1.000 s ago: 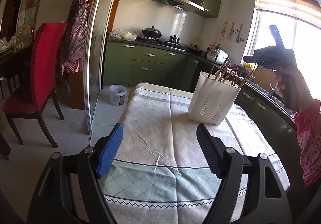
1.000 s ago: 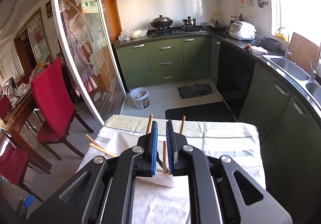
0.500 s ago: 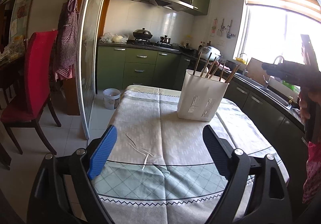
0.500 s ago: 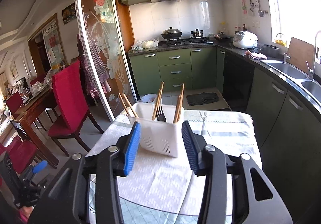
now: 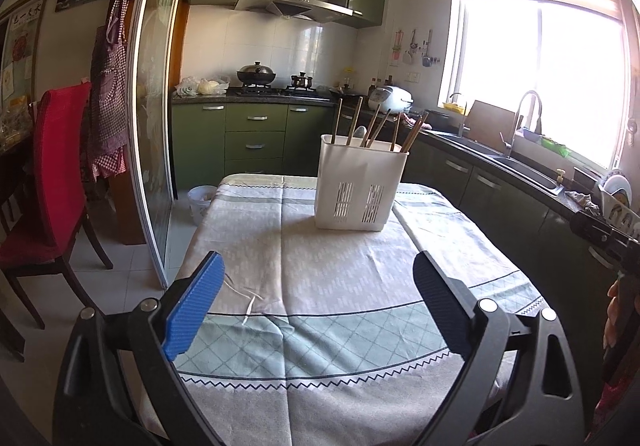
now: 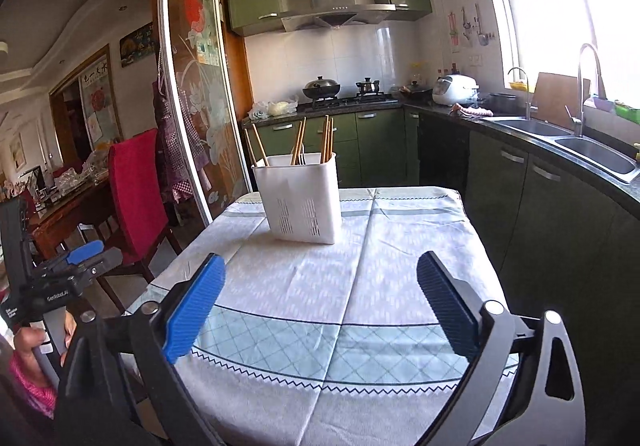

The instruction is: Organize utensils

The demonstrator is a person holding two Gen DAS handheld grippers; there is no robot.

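A white slotted utensil holder (image 5: 359,186) stands upright toward the far end of the table, with several wooden chopsticks (image 5: 374,125) and a fork sticking out of it. It also shows in the right wrist view (image 6: 299,198), chopsticks (image 6: 298,142) upright in it. My left gripper (image 5: 316,302) is open and empty, low over the near end of the table. My right gripper (image 6: 320,298) is open and empty, also over the near end, well short of the holder.
The table wears a white and pale green cloth (image 5: 312,286). A red chair (image 5: 48,182) and a glass sliding door (image 5: 154,150) are at the left. Green cabinets, a stove (image 5: 276,90) and a sink counter (image 5: 500,162) run behind and to the right. A small bin (image 5: 202,202) sits on the floor.
My right gripper opened from shut over the holder, leaving a chopstick in it, and pulled back to the near end of the table. My left gripper drew back slightly and stayed open.
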